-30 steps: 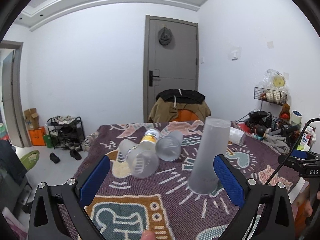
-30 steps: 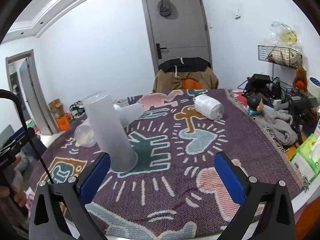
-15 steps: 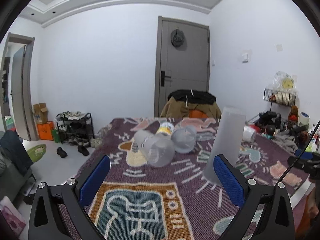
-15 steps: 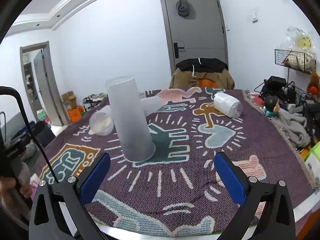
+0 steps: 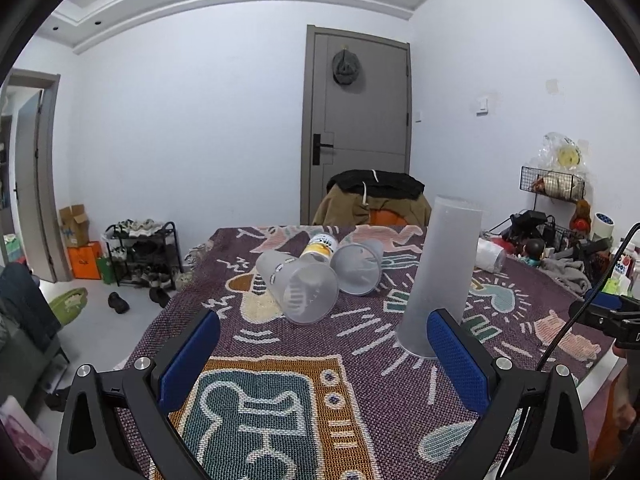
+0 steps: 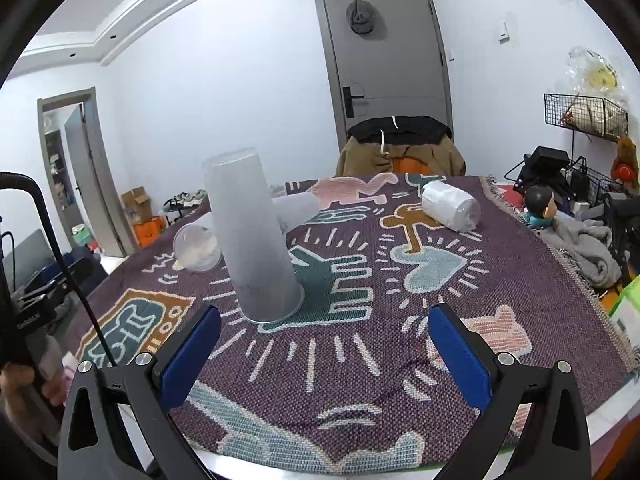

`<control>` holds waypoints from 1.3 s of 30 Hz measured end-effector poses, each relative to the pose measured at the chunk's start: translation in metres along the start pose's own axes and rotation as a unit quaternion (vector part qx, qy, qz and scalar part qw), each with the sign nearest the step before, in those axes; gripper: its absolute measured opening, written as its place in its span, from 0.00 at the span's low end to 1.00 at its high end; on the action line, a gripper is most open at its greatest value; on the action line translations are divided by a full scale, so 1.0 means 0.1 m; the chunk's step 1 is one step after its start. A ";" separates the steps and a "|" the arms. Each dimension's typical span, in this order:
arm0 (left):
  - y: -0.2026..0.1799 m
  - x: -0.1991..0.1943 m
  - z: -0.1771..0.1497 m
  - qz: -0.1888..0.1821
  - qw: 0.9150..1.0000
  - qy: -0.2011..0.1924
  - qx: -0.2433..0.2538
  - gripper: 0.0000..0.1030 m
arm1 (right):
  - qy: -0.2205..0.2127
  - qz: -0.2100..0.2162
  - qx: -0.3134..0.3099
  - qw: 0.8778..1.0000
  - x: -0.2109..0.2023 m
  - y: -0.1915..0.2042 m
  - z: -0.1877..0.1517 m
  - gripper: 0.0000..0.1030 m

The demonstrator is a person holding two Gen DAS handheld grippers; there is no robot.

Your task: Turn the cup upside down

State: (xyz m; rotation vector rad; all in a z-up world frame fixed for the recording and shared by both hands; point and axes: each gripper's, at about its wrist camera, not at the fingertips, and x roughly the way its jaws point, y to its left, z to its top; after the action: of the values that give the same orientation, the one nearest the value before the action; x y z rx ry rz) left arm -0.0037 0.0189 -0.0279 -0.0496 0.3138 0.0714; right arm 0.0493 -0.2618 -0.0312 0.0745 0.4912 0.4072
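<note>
A tall frosted plastic cup [image 5: 438,276] stands upside down, mouth down, on the patterned cloth; it also shows in the right wrist view [image 6: 254,236]. My left gripper [image 5: 322,340] is open and empty, held back from the cup, whose base sits just beyond my right finger. My right gripper [image 6: 324,338] is open and empty, near the table's front edge, with the cup ahead and to the left.
Two clear cups [image 5: 298,286] [image 5: 358,266] and a yellow-labelled bottle [image 5: 320,246] lie on their sides at mid-table. A white roll [image 6: 450,206] lies at the far right. A chair with clothes [image 5: 374,202] stands behind the table. Clutter sits right of the table [image 6: 576,232].
Both grippers have drawn back from the upside-down cup, so it looks farther away. The cup stands where it was. Both grippers stay open.
</note>
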 end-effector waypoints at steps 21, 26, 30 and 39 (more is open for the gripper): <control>0.03 -0.02 -0.01 0.000 1.000 0.002 -0.006 1.00 | 0.015 0.003 -0.005 1.000 0.08 0.06 -0.05 1.00; 0.03 -0.02 -0.01 0.001 1.000 0.002 -0.006 1.00 | 0.016 0.003 -0.007 1.000 0.09 0.07 -0.06 1.00; 0.03 -0.02 -0.01 0.000 1.000 0.003 -0.007 1.00 | 0.017 0.003 -0.008 1.000 0.09 0.08 -0.07 1.00; 0.04 -0.01 -0.02 0.000 1.000 0.003 -0.007 1.00 | 0.020 0.004 -0.008 1.000 0.11 0.08 -0.08 1.00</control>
State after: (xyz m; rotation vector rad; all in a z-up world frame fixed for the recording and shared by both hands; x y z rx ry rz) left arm -0.0056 0.0230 -0.0292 -0.0637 0.3197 0.0730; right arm 0.0517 -0.2502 -0.0419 0.0526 0.5267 0.4201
